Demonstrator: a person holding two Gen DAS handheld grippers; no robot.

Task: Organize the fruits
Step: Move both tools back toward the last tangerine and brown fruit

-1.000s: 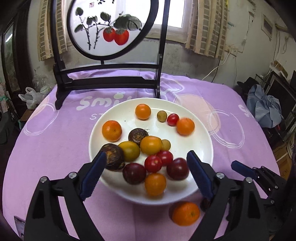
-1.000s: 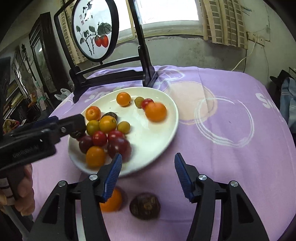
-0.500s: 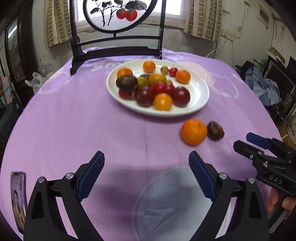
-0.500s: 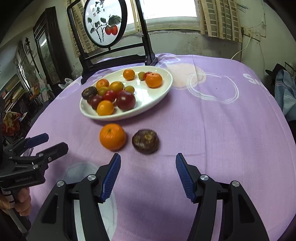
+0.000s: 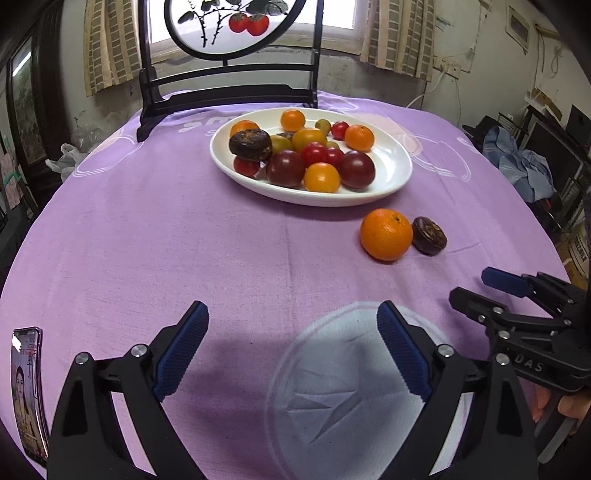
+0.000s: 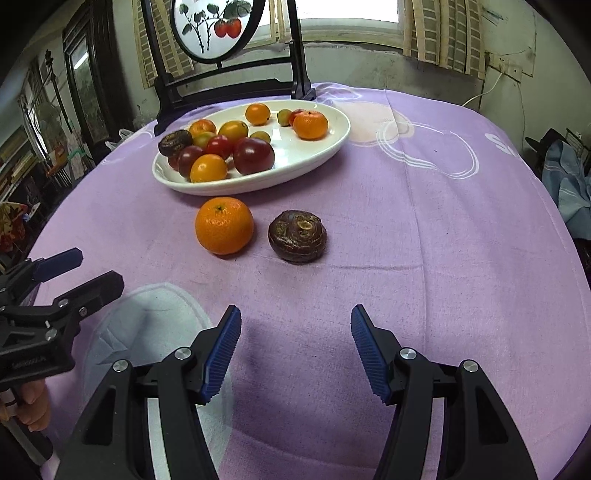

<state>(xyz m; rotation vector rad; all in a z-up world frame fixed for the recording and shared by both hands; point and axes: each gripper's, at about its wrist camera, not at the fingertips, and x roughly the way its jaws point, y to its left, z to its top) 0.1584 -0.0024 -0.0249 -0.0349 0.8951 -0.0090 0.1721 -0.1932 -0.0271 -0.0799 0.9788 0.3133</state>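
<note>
**Two fruits off the plate, both hand-held grippers empty**

A white plate (image 5: 400,173) sits toward the far side of the surface (image 5: 184,240), which is covered in a purple cloth. It holds a cluster of small fruits (image 5: 306,155): orange ones, dark red ones, small red ones, a few yellow-green ones and a dark brown one at the cluster's left edge. Several overlap, so those at the back show only in part and their kind is hard to make out.

Just near of the plate's rim, on the cloth, lie an orange (image 6: 224,225) and a dark brown ridged fruit (image 6: 297,235). From the right wrist they sit side by side with a gap between them; from the left wrist they look as if they touch.

The left hand-held gripper (image 5: 291,350) hangs over the near part of the surface with its blue pads wide apart and nothing between them. The right hand-held gripper (image 6: 295,350) is also apart and empty, near of the two loose fruits. Fingers of the holding hands show only at the picture edges.

A pale round patch (image 5: 351,398) in the cloth lies below the left hand-held gripper, partly hidden by it. A phone (image 5: 27,391) lies at the near left edge, cut off. A dark wooden stand with a round painted screen (image 5: 229,22) rises behind the plate, its top cropped.
</note>
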